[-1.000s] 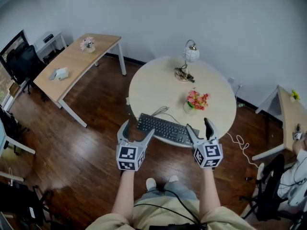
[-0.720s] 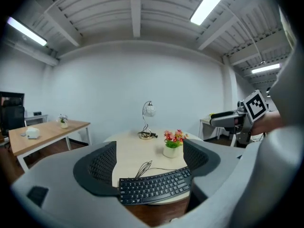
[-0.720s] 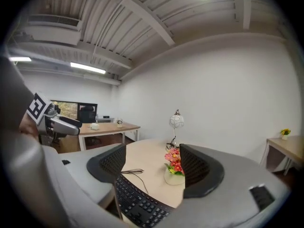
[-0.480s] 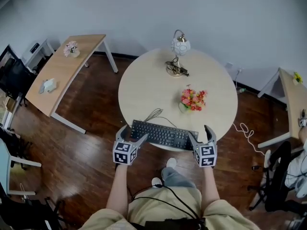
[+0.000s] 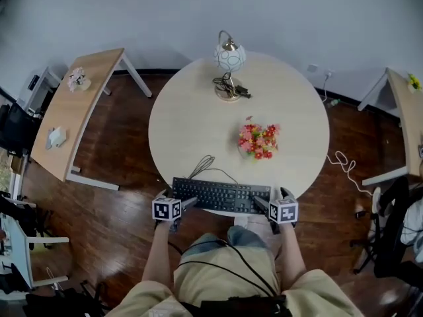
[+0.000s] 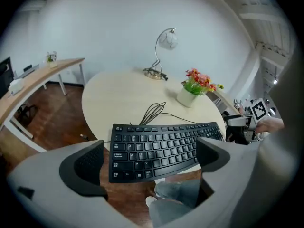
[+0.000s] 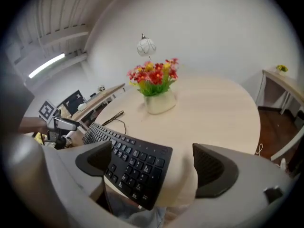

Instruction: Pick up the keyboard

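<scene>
A black keyboard (image 5: 221, 195) lies along the near edge of the round pale table (image 5: 198, 117), its front overhanging a little. My left gripper (image 5: 178, 201) is at the keyboard's left end, and its jaws are opening. In the left gripper view the keyboard (image 6: 161, 148) lies just ahead of the wide gap of the left gripper (image 6: 151, 161), with neither pad touching it. My right gripper (image 5: 272, 201) is at the right end, jaws also opening. In the right gripper view the keyboard's right end (image 7: 135, 163) sits ahead of the right gripper (image 7: 153, 164), untouched.
The keyboard's cable (image 5: 205, 167) coils behind it. A pot of red flowers (image 5: 258, 140) stands mid-table and a lamp (image 5: 228, 58) at the far side. A wooden desk (image 5: 79, 111) is at left, another desk (image 5: 406, 111) and a chair (image 5: 390, 230) at right. The person's legs are under the table edge.
Both grippers have come down from above the floor to the table's near edge, one at each end of the keyboard, and tilted downward.
</scene>
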A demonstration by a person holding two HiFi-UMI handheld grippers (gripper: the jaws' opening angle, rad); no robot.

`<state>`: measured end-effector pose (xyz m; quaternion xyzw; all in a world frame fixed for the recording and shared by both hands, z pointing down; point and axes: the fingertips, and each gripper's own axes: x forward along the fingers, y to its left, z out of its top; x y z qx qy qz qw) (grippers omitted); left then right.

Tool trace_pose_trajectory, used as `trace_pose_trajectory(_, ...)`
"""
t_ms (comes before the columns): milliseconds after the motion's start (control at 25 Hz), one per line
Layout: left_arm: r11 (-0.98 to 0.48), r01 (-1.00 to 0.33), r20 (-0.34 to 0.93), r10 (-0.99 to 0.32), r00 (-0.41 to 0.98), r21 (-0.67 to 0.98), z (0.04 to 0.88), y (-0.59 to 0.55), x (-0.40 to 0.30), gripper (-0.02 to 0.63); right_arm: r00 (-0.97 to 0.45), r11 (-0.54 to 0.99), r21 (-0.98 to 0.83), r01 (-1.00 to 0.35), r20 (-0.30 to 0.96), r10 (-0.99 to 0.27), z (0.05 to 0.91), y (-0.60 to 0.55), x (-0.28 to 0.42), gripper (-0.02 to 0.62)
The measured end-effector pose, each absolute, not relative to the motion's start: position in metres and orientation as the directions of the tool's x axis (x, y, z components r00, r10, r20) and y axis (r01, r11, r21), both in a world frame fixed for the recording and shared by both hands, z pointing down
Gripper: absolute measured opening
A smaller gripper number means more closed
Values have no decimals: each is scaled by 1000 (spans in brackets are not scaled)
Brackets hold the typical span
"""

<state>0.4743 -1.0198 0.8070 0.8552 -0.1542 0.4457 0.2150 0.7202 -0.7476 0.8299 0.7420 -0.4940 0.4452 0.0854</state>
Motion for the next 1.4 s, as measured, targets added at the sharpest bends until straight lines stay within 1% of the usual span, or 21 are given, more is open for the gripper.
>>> trace_pose_trajectory(80,-850,-467,845,-50,532,244,821,-1026,477,604,23,-487,-364,-794,782,-623,852,-742,708,577)
trace_pose_trajectory(160,-841,-474,856,-23,516,262,831,-1032,477,603,-12,-495,-379,-782,803,-596,864,-739,700,574)
trace_pose_trajectory(320,-836,-457,864,39,502,303,853,-1050,479,604,17,-570,-390,-723,815,-579,880,-741,695,572)
trace_pose_trajectory(520,-845,-411,889,151,432,343,882,-1047,472,603,90,-594,-334,-732,817,-570,891,-741,688,563)
trace_pose_trajectory(600,-860,-396,894,138,427,322,885,-1047,472,595,132,-611,-312,-727,810,-571,891,-741,690,551)
trace_pose_trajectory(640,-867,-392,891,119,438,309,885,-1049,472,583,144,-614,-297,-732,812,-565,892,-743,692,534)
trace_pose_trajectory(680,-873,-389,886,96,454,294,885,-1051,472,580,146,-609,-277,-743,821,-552,893,-744,692,534)
trace_pose_trajectory(760,-879,-391,872,55,486,273,885,-1052,471,565,118,-588,-261,-766,841,-527,896,-745,688,537)
trace_pose_trajectory(840,-870,-405,868,50,495,281,885,-1050,472,558,69,-577,-321,-751,831,-552,890,-753,683,524)
trace_pose_trajectory(880,-858,-419,871,62,488,296,883,-1049,473,538,52,-580,-369,-726,812,-581,886,-760,682,512)
trace_pose_trajectory(920,-843,-439,875,74,478,311,881,-1049,475,482,47,-589,-412,-696,792,-609,882,-765,682,511)
trace_pose_trajectory(960,-829,-457,879,83,469,322,880,-1050,476,446,49,-598,-439,-671,778,-627,879,-769,682,511)
trace_pose_trajectory(1120,-830,-452,877,90,471,328,874,-1056,474,442,22,-590,-479,-650,764,-645,875,-773,676,511)
trace_pose_trajectory(1160,-833,-446,869,79,488,327,869,-1060,476,423,21,-584,-487,-649,756,-654,871,-775,676,511)
trace_pose_trajectory(1240,-843,-433,848,50,527,319,854,-1069,484,411,54,-578,-484,-657,735,-676,859,-781,680,509)
trace_pose_trajectory(1400,-872,-376,780,12,625,314,811,-1091,513,413,158,-565,-456,-687,665,-730,814,-800,701,509)
